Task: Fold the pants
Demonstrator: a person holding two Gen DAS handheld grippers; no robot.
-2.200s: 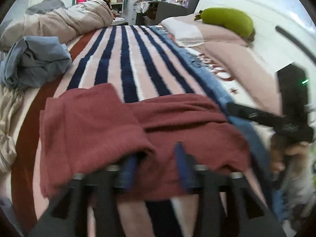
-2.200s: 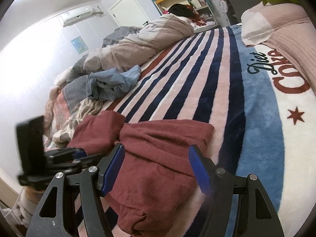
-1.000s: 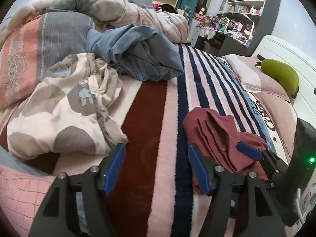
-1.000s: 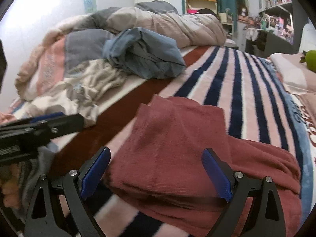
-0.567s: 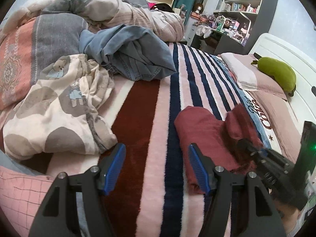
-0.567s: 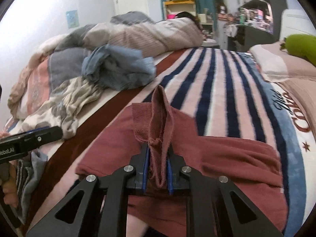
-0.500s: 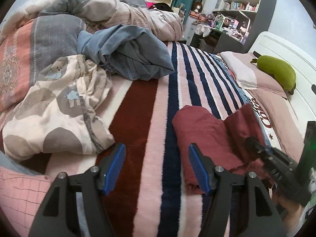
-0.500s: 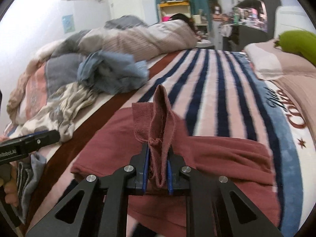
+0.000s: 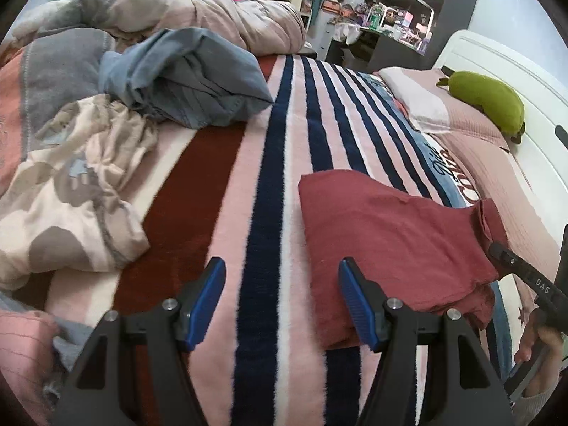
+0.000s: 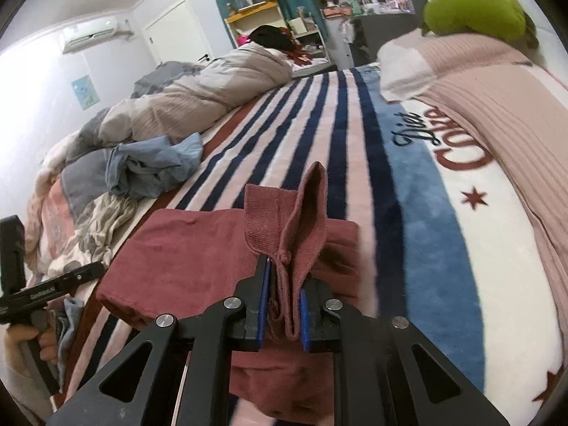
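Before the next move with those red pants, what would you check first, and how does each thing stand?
1. Right gripper has hold of the red pants: ok, shut on a bunched edge.
2. Left gripper free to help: ok, open, holding nothing.
3. Pants lie flat on the striped blanket: not ok, the pinched edge stands up, and layers bunch at the near end.
4. Other laundry apart from the pants: ok, the blue garment and the patterned cloth lie well to the left.
5. Grip catches every layer of the fold: cannot tell.
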